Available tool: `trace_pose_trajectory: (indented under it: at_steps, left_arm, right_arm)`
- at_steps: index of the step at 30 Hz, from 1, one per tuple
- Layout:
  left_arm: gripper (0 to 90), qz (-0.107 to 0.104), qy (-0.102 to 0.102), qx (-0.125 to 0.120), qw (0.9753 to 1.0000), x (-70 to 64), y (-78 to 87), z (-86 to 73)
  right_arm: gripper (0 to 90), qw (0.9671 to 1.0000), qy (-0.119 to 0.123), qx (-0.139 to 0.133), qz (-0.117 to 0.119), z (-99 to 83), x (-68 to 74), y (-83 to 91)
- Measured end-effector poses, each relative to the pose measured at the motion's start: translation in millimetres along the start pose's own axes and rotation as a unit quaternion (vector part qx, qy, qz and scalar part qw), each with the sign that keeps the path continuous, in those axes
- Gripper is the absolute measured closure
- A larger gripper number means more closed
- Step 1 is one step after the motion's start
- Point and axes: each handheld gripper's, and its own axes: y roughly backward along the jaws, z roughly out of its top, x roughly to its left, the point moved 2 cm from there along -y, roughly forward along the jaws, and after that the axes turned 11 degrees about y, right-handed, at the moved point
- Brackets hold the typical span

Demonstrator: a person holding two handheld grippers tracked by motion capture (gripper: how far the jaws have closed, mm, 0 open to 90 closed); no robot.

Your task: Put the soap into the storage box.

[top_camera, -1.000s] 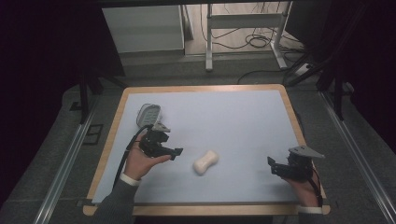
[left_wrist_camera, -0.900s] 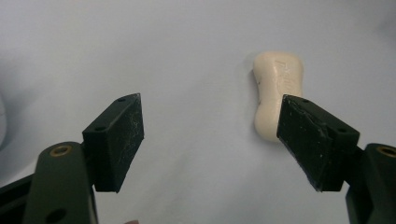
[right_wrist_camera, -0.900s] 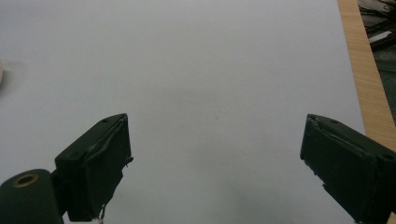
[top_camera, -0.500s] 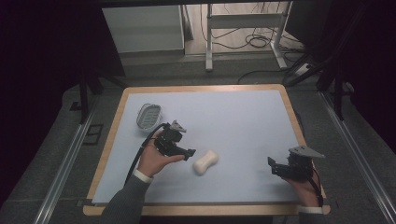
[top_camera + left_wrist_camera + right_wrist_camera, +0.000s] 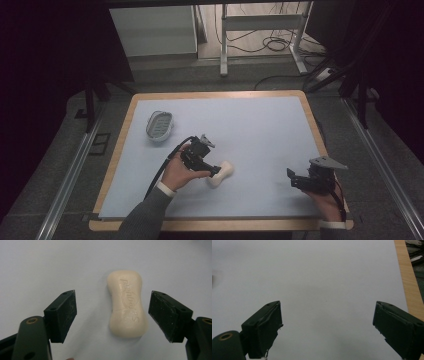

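Soap bar [image 5: 127, 304] between wide left gripper [image 5: 112, 315] jaws | soap dish [image 5: 159, 125] empty | right gripper [image 5: 327, 326] jaws wide

Layout of the table [image 5: 280, 125] as seen from my side. A bar of soap [image 5: 221, 173] lies on the table surface, left of centre and toward the near edge. My left gripper [image 5: 209, 168] sits just to the left of the soap; in the left gripper view the soap [image 5: 127, 303] lies lengthwise between my two jaws, apart from both, with its nearer end level with them. A soap dish [image 5: 159, 125] rests behind and to the left of the soap, near the table's left edge. My right gripper [image 5: 295, 179] sits at the near right corner, well apart from the soap, over bare table surface [image 5: 324, 290].
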Motion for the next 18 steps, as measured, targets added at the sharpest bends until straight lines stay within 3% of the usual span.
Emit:
trace_pose_trajectory:
  at_steps: [11,18]
  left_arm:
    - [23.3,-0.004,-0.007,0.019,0.9998,-9.2,-14.5,0.6]
    - [26.4,0.003,-0.020,0.046,0.9987,-14.5,-28.0,0.2]
  right_arm:
    - [8.4,1.0000,0.002,0.002,0.000,-0.6,0.5,-1.0]
    - [8.4,1.0000,-0.001,0.005,-0.001,-1.5,0.0,-1.4]
